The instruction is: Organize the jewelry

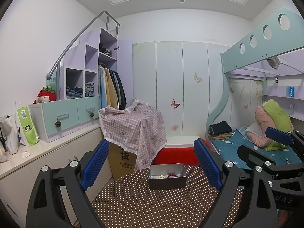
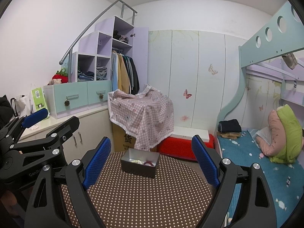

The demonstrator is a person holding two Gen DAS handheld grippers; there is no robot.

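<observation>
A grey metal tin (image 1: 167, 182) stands open at the far side of a round table with a brown dotted cloth (image 1: 161, 209). Inside lie a dark red bead bracelet (image 1: 173, 175) and a pale bead bracelet (image 1: 160, 176). My left gripper (image 1: 151, 164) is open and empty, held above the table short of the tin. The right wrist view shows the tin (image 2: 139, 166), the red bracelet (image 2: 148, 163) and the pale one (image 2: 135, 161). My right gripper (image 2: 152, 159) is open and empty, also short of the tin. Each gripper appears at the other view's edge.
Behind the table stand a cardboard box under a pink checked cloth (image 1: 134, 127) and a red stool (image 1: 176, 155). A bunk bed with blue bedding (image 2: 252, 163) lies at the right. A low cabinet (image 1: 47, 157) with bags runs along the left.
</observation>
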